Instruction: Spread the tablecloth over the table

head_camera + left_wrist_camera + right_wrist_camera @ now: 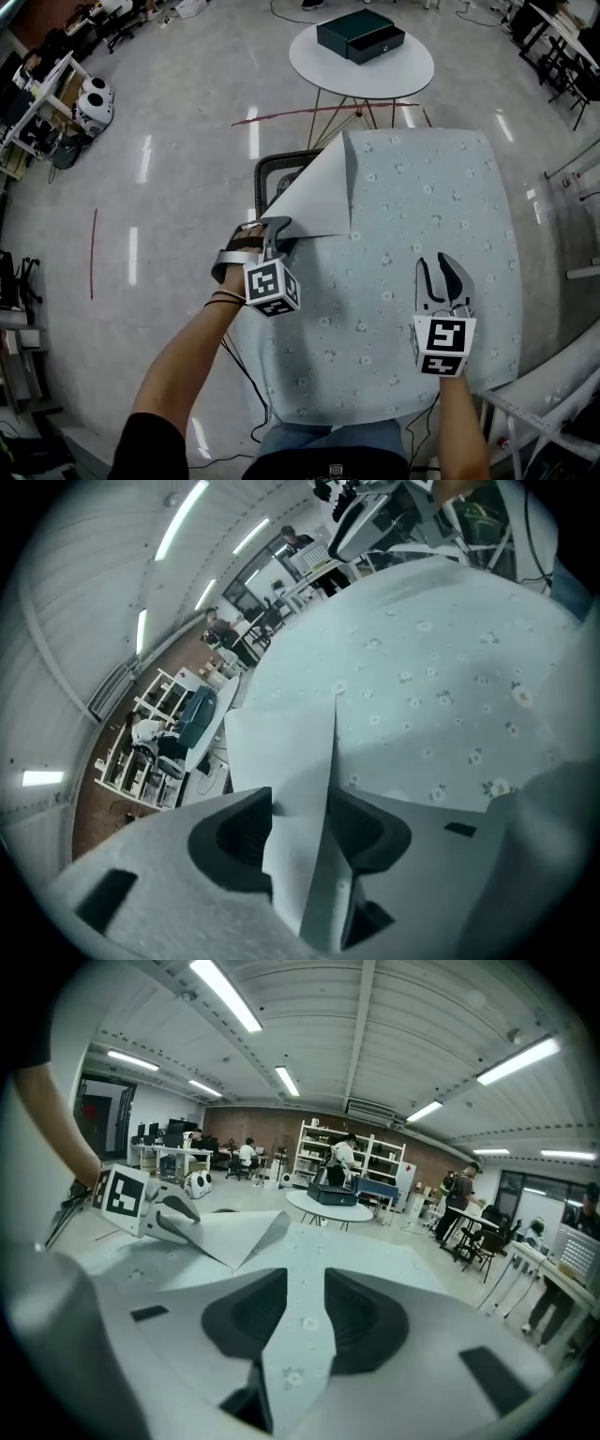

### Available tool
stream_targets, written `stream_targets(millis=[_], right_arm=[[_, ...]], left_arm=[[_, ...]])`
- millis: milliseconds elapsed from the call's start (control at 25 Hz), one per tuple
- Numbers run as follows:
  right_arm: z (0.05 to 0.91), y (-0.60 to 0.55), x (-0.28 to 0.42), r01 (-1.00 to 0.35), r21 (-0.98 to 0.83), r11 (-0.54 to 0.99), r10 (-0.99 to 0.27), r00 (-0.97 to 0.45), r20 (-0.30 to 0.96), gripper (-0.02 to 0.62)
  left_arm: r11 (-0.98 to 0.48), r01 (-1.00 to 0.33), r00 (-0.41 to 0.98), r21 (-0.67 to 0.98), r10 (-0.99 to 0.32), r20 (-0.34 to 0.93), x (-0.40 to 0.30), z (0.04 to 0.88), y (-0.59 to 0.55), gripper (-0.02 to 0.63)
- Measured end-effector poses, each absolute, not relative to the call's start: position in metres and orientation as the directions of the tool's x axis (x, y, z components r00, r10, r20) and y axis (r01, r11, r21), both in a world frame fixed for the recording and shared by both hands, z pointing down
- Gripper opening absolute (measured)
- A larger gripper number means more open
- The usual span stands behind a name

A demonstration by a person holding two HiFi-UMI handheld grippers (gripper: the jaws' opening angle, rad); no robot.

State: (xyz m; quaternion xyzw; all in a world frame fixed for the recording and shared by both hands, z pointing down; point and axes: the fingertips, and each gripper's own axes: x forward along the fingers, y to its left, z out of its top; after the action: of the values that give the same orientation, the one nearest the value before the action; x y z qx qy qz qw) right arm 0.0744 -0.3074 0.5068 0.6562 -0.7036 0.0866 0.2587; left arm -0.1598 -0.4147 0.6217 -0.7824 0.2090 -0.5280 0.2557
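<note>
A pale blue flowered tablecloth (422, 206) lies over the table. Its far left corner is folded back as a white-sided flap (319, 197). My left gripper (274, 232) is at the table's left edge, shut on the near tip of that flap. In the left gripper view the white flap (281, 752) runs between the two jaws of the left gripper (300, 822). My right gripper (441, 277) hangs over the flat cloth near the right front, jaws a little apart with nothing pinched. In the right gripper view the right gripper (305, 1312) shows flat cloth through its gap, with the left gripper (164, 1218) at the far left.
A dark rounded frame (272, 169) shows under the folded corner. Beyond the table stands a white round table (412, 70) with a dark box (361, 36). Shelves and chairs line the room's edges, and cables lie on the floor by the person's feet.
</note>
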Motion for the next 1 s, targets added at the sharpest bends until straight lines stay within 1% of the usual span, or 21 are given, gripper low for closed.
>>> stream_targets(millis=[80, 200, 320, 400, 480, 600, 680, 880, 1000], right_arm=[[0.509, -0.306, 0.067, -0.969, 0.217, 0.122, -0.876, -0.002, 0.482, 0.129], [0.511, -0.306, 0.06, -0.969, 0.215, 0.119, -0.876, 0.0, 0.483, 0.123], [0.512, -0.308, 0.054, -0.97, 0.213, 0.117, -0.875, 0.001, 0.484, 0.121], [0.512, -0.31, 0.05, -0.97, 0.211, 0.117, -0.875, 0.0, 0.484, 0.12], [0.512, -0.313, 0.045, -0.971, 0.207, 0.118, -0.876, -0.004, 0.482, 0.12], [0.514, -0.317, 0.04, -0.971, 0.205, 0.12, -0.875, -0.006, 0.483, 0.12], [0.517, -0.318, 0.037, -0.972, 0.202, 0.118, -0.873, -0.004, 0.488, 0.118], [0.526, -0.322, 0.028, -0.975, 0.183, 0.129, -0.868, -0.022, 0.496, 0.114], [0.526, -0.322, 0.023, -0.976, 0.168, 0.138, -0.867, -0.037, 0.497, 0.104]], left_arm=[[-0.772, -0.048, 0.369, -0.633, -0.603, 0.707, -0.16, 0.619, -0.415, 0.158], [-0.763, -0.086, 0.397, -0.641, -0.616, 0.68, -0.16, 0.606, -0.415, 0.065], [-0.76, -0.159, 0.431, -0.63, -0.628, 0.648, -0.162, 0.593, -0.423, 0.029], [-0.761, -0.215, 0.449, -0.612, -0.634, 0.63, -0.166, 0.587, -0.431, 0.018], [-0.762, -0.31, 0.462, -0.568, -0.643, 0.611, -0.174, 0.58, -0.441, 0.011], [-0.75, -0.484, 0.479, -0.451, -0.658, 0.581, -0.189, 0.566, -0.457, 0.009], [-0.729, -0.576, 0.484, -0.369, -0.668, 0.565, -0.199, 0.561, -0.467, 0.009], [-0.645, -0.744, 0.471, -0.178, -0.693, 0.546, -0.23, 0.566, -0.496, 0.009], [-0.575, -0.812, 0.437, -0.096, -0.709, 0.554, -0.251, 0.569, -0.51, 0.009]])
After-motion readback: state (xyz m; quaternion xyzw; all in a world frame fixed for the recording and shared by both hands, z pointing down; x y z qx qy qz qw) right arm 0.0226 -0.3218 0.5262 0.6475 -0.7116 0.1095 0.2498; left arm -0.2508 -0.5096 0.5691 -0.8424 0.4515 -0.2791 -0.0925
